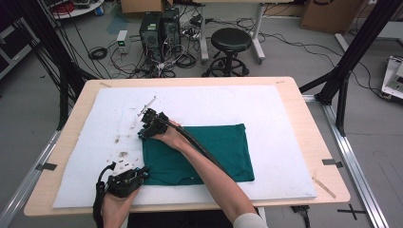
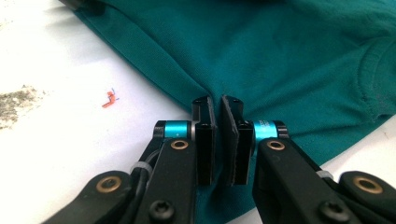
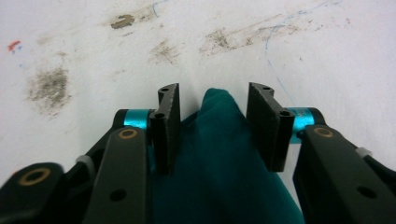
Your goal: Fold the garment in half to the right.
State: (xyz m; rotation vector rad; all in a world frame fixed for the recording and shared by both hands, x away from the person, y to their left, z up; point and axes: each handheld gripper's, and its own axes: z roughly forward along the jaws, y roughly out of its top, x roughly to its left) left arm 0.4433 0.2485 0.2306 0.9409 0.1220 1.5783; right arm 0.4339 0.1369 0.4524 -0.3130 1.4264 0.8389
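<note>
A dark green shirt point(image 1: 204, 152) lies folded flat on the white board point(image 1: 214, 104). My left gripper point(image 1: 144, 174) is at its near left corner, and in the left gripper view point(image 2: 217, 105) the jaws stand almost together, pinching the hem of the shirt point(image 2: 280, 56). My right gripper point(image 1: 144, 133) reaches across to the far left corner. In the right gripper view point(image 3: 214, 95) a raised fold of the shirt point(image 3: 224, 177) sits between the jaws, with small gaps beside the pads point(image 3: 170, 116), so they do not press on it.
The board carries grey smudges point(image 1: 121, 142) and pen marks left of the shirt. It rests on a wooden table point(image 1: 309, 118). Behind the table stand a black stool point(image 1: 231, 40), computer towers point(image 1: 159, 28) and loose cables on the floor.
</note>
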